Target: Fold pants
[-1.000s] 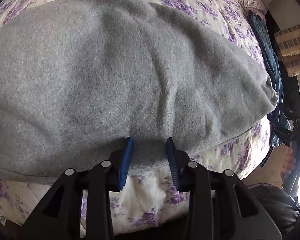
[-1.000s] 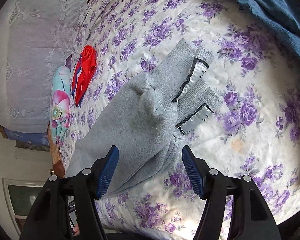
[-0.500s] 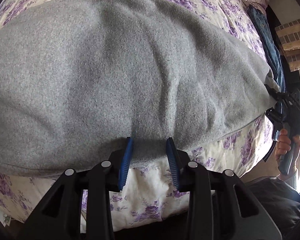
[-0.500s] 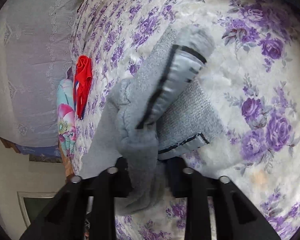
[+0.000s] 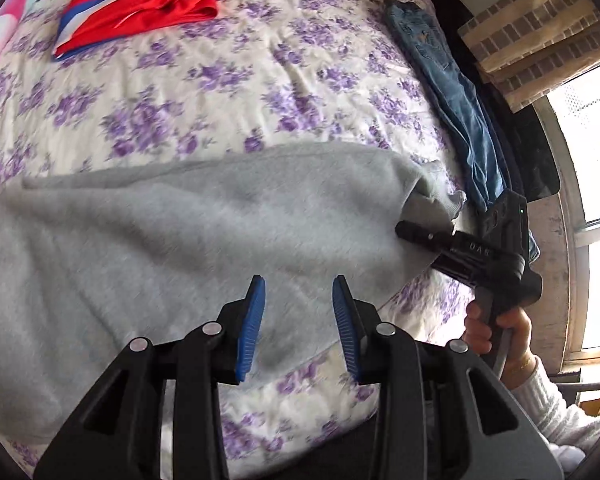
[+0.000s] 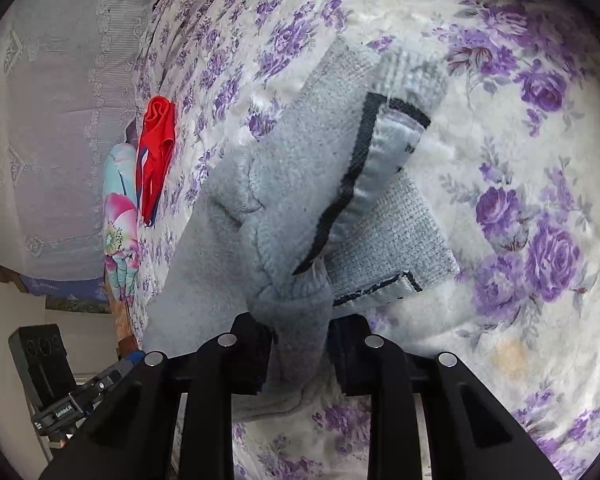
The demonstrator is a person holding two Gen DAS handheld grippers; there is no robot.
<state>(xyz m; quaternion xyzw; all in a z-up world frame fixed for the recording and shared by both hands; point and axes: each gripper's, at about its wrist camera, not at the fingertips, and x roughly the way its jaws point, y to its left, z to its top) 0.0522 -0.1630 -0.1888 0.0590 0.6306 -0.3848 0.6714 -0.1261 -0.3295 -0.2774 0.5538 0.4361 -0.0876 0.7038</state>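
Since the earlier frames, the left gripper (image 5: 298, 326) has come away from the hem of the grey pants (image 5: 188, 240): its blue fingers (image 5: 252, 326) now hover apart with only loose fabric visible in the gap, so it is released. The right gripper (image 6: 298, 356) has just been closing and is now clamped on a bunched ridge of the pants (image 6: 284, 216) near the cuffs.

Progress, as a judgement: early. The pants lie across the lower half of the left wrist view on the floral bed (image 5: 240, 80), spread and rumpled, with no clean fold set. Carrying the cuff end over remains.

Materials: soft fleece knit, ribbed cuffs (image 6: 404, 236) with dark-edged pale trim; quilted cotton bedcover. Folded red shorts (image 5: 140, 4) lie upper left, jeans (image 5: 452, 100) upper right.
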